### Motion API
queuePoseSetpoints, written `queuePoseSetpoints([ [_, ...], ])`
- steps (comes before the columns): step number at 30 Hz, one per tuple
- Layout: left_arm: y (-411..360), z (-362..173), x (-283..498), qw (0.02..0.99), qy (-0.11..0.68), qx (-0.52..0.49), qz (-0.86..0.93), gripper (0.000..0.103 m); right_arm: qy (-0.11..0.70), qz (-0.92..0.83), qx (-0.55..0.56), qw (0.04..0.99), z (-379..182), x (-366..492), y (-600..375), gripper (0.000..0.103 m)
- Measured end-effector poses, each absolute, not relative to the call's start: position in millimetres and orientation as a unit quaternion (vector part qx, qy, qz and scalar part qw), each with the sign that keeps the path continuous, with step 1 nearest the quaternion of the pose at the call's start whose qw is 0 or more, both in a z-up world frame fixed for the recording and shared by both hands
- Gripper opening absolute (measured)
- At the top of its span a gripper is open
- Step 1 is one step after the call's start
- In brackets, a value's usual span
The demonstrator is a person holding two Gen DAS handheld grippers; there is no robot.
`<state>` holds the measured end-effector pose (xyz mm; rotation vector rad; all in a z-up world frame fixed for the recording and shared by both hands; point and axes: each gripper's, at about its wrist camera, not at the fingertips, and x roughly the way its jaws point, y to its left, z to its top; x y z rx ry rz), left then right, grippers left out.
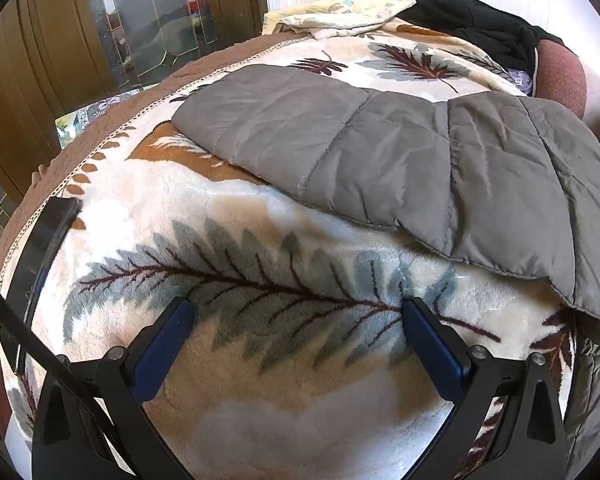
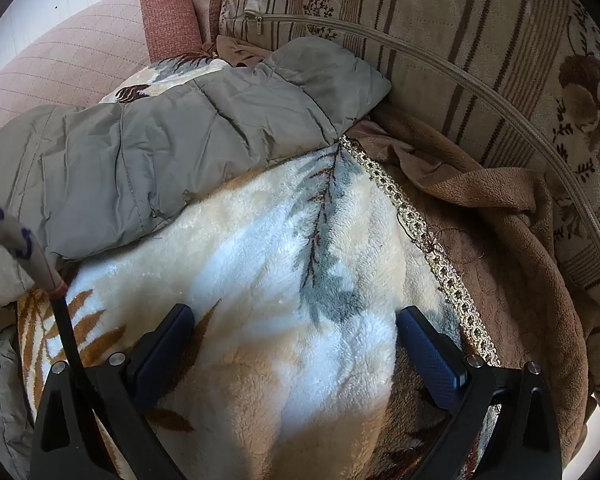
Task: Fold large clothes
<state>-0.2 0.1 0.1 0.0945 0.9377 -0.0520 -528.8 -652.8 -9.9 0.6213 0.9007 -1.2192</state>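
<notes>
Grey quilted jacket lay flat on the leaf-print blanket, long axis running left to right across the left wrist view. Bare blanket separated its near hem from both grippers. Left gripper jaws wide apart, empty; right gripper likewise. Striped cushion bounded the right side.

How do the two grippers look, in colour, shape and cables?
The left gripper and right gripper match: black angular frames with silver bolts and flat dark-blue textured fingers. A black cable crosses the left view; the right one's cable has a pale wrapping.
</notes>
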Motion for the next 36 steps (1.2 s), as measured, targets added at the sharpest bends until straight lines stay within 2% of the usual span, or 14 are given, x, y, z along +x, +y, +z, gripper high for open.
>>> queuePoseSetpoints([
  [29, 9, 8, -10, 0.878, 0.472, 0.057, -0.062, 0.103, 0.414, -0.505, 0.31, 0.691, -3, -543, -646, 0.103],
  [33, 18, 22, -32, 0.878, 0.467, 0.076, -0.065, 0.103, 0.454, -0.488, 0.303, 0.681, 4, -548, -627, 0.101],
  [36, 32, 51, -58, 0.898, 0.431, 0.058, -0.061, 0.103, 0.45, -0.492, 0.316, 0.675, 23, -564, -604, 0.097],
])
